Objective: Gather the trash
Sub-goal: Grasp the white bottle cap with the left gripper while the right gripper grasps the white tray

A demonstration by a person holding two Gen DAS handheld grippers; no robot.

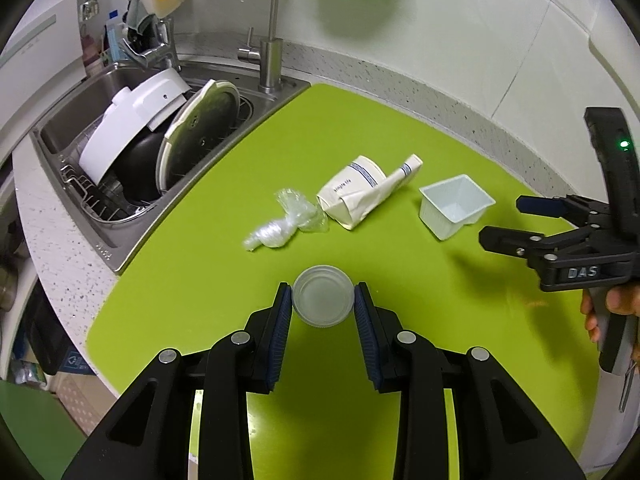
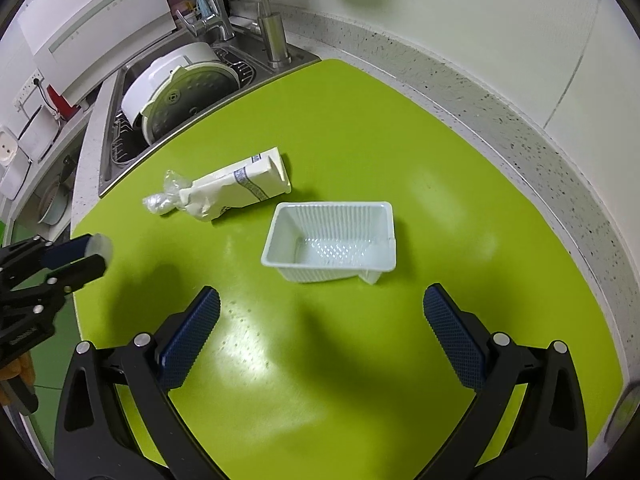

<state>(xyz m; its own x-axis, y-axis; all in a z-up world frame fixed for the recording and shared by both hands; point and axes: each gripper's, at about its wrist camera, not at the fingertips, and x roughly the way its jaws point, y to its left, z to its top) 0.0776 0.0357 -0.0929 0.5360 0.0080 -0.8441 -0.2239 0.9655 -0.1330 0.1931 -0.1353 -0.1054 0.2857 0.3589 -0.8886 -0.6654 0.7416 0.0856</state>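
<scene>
we are holding a small frosted plastic lid (image 1: 323,296) in our left gripper (image 1: 323,300), its blue-padded fingers (image 1: 282,320) nearly closed and pressing on the lid's opposite edges, above the lime-green mat (image 1: 360,128). our right gripper (image 2: 322,312) is hovering with its jaws spread wide and nothing between them, pointing down at the mat just short of a white ribbed plastic tray (image 2: 332,240) that is sitting upright and empty. beyond the tray, a crumpled paper cup (image 2: 240,188) is lying on its side (we are reading "simple life" printed on it in the left wrist view), and a twisted wad of clear plastic wrap (image 2: 162,198) is lying just beside its squashed end; we cannot tell whether the two are touching. all three pieces are resting on the mat, well apart from the lid. past the mat's far left corner, the steel sink (image 1: 80,96) is holding a wire rack with a white cooker part (image 1: 132,120) and a round inner lid (image 1: 200,132) leaning in it, and a tall faucet (image 1: 272,40) is standing at the sink's corner.
</scene>
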